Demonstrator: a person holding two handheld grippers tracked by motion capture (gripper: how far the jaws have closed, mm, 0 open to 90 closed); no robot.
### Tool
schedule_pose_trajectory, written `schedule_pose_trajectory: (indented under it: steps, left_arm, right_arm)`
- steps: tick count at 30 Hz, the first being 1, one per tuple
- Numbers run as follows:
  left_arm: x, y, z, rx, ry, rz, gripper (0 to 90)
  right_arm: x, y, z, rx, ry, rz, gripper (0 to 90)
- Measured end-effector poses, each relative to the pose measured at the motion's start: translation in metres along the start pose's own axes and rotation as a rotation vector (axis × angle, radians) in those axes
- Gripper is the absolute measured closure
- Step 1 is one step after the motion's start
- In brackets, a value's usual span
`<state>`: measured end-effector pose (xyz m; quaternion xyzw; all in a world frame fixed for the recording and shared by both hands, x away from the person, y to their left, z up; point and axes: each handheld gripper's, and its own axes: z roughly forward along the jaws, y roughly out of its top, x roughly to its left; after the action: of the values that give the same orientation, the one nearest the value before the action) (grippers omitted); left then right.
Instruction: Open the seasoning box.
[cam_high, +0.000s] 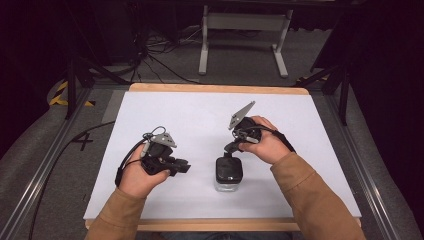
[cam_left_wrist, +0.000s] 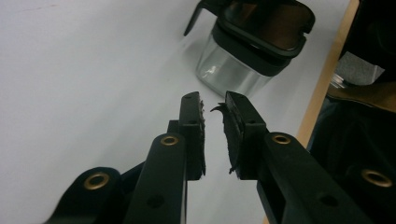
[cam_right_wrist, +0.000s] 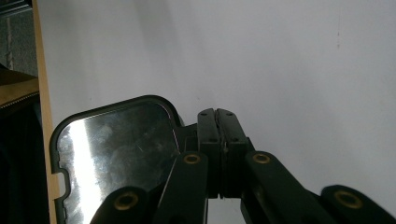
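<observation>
left gripper (cam_left_wrist: 212, 105): jaws kept a small gap apart, nothing held, pointed at the jar
right gripper (cam_right_wrist: 217, 114): jaws pressed together beside the lid (cam_right_wrist: 116, 149), grip unclear
jar (cam_high: 228, 175): parked near the front edge of the white table (cam_high: 200, 115)

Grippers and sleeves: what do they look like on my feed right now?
Both forearms wear tan-brown sleeves. The left gripper and right gripper are black, each topped by a grey three-cornered plate and trailing a black cable. The left gripper view shows brass-coloured rivets along the black fingers, whose pads look frayed.
</observation>
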<state>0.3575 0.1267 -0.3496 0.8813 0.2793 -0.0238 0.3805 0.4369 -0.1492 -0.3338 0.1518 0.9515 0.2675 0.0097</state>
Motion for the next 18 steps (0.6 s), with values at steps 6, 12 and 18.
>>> schedule_pose_trajectory:
  steps: [6,12,18]
  left_arm:
    - [-0.013,0.005,0.017,0.022,-0.062,0.047,88.3]
    - [-0.026,0.01,0.037,0.066,-0.098,0.092,89.5]
    - [-0.036,0.012,0.056,0.058,-0.102,0.135,89.8]
  right_arm:
    - [0.0,0.0,0.0,0.0,0.007,0.003,90.0]
    - [0.0,0.0,0.0,-0.004,-0.003,0.0,90.0]
    - [0.0,0.0,0.0,-0.003,0.001,-0.004,90.0]
